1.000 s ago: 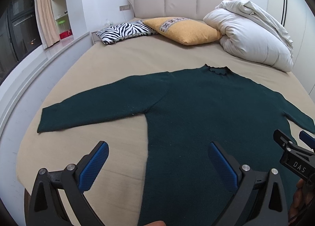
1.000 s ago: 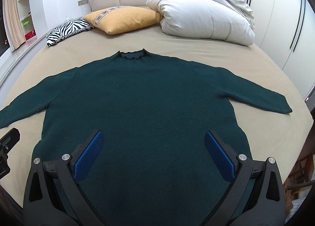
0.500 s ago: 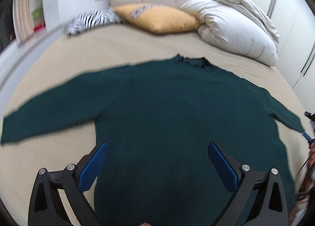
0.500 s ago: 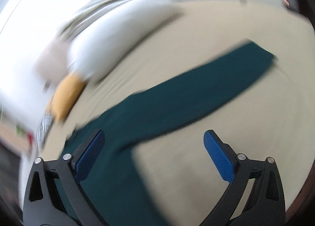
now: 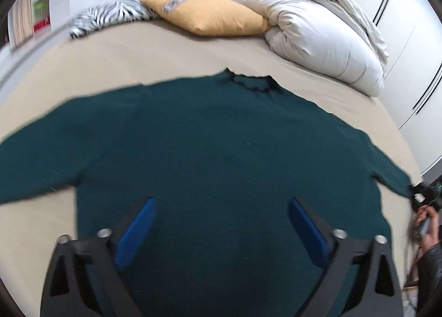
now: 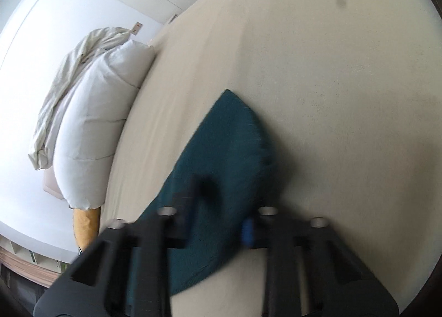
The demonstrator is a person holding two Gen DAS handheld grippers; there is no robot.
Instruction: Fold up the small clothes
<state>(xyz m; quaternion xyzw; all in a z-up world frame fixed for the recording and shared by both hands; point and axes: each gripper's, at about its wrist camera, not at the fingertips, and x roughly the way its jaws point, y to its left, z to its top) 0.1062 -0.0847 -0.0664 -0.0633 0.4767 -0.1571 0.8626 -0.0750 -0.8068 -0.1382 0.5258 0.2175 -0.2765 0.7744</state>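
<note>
A dark green knit sweater lies flat on the beige bed, collar toward the headboard, sleeves spread out. My left gripper hovers over the sweater's lower body with its blue pads wide apart; its jaws are closing and pinch nothing. At the far right edge, a hand holds my right gripper at the cuff. In the right wrist view the sleeve end runs between the fingers of my right gripper, whose jaws are closing and nearly together on the fabric.
A yellow cushion, a zebra cushion and a bundled white duvet lie at the headboard. White wardrobe doors stand to the right. Bare sheet surrounds the cuff.
My right gripper swung out from over the sweater's body to the right cuff, rolled over and closed there. My left gripper slid right along the hem and lower, its jaws narrowing a little.
</note>
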